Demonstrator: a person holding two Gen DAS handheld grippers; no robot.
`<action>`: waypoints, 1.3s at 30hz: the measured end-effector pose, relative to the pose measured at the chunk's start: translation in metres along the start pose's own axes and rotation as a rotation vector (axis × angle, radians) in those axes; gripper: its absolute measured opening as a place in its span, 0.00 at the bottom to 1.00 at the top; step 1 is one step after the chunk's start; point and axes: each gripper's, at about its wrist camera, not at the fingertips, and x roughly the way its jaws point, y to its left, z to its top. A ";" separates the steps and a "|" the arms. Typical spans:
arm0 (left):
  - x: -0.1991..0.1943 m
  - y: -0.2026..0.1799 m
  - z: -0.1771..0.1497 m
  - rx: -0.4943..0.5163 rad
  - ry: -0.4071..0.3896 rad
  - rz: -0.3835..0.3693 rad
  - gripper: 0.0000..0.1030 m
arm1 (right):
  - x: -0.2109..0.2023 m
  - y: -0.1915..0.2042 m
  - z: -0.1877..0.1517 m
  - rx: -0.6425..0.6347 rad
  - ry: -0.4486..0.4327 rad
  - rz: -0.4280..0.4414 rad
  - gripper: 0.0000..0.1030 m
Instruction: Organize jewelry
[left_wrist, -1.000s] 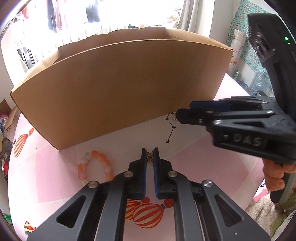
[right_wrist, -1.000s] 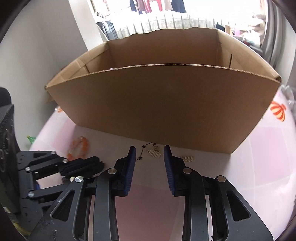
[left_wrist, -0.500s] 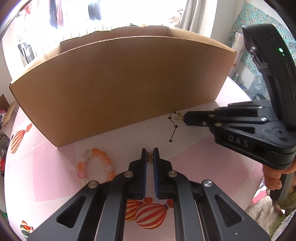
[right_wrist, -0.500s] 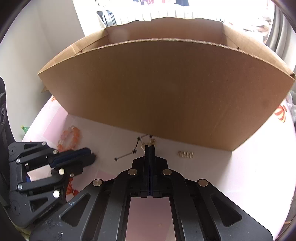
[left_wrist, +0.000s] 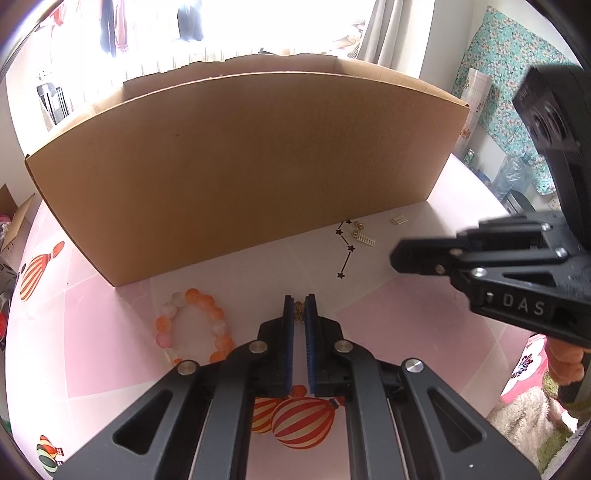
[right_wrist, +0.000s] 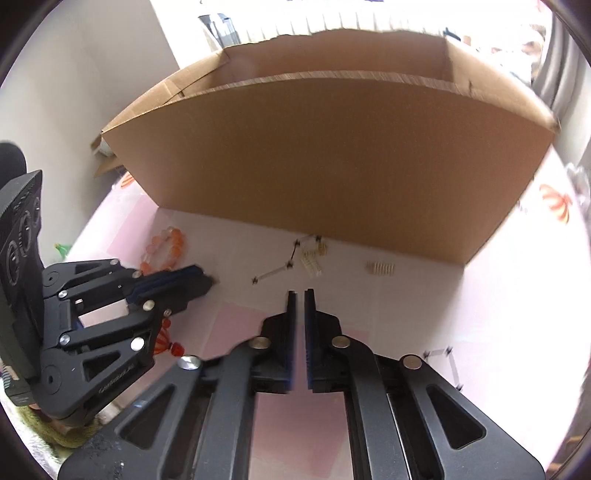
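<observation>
Having pulled back from the gold earring (right_wrist: 309, 263), the right gripper (right_wrist: 299, 295) is reopening empty; the left gripper (left_wrist: 299, 300) is pinching a gold trinket (left_wrist: 298, 309). Right should realign squarely over the earring before closing.

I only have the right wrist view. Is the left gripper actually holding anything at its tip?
Observer: Yes. A small gold piece is pinched between the left gripper's jaws.
Operator: And my right gripper from the side, anything hanging off it?
Observer: No. The right gripper is bare at its tip; its jaws are opening with nothing between them.
Operator: How does the bead bracelet lie?
Observer: The orange and white bead bracelet lies flat as a ring, its near edge hidden behind the left gripper.
</observation>
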 end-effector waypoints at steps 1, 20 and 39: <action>0.000 0.001 -0.001 -0.001 0.000 -0.001 0.05 | 0.000 0.002 0.004 -0.020 -0.013 -0.012 0.15; 0.000 0.009 -0.008 -0.010 -0.008 -0.007 0.05 | 0.012 0.002 0.004 -0.109 0.071 0.048 0.00; -0.008 -0.001 -0.009 -0.011 -0.003 0.015 0.12 | -0.005 0.019 -0.011 0.035 -0.010 0.089 0.19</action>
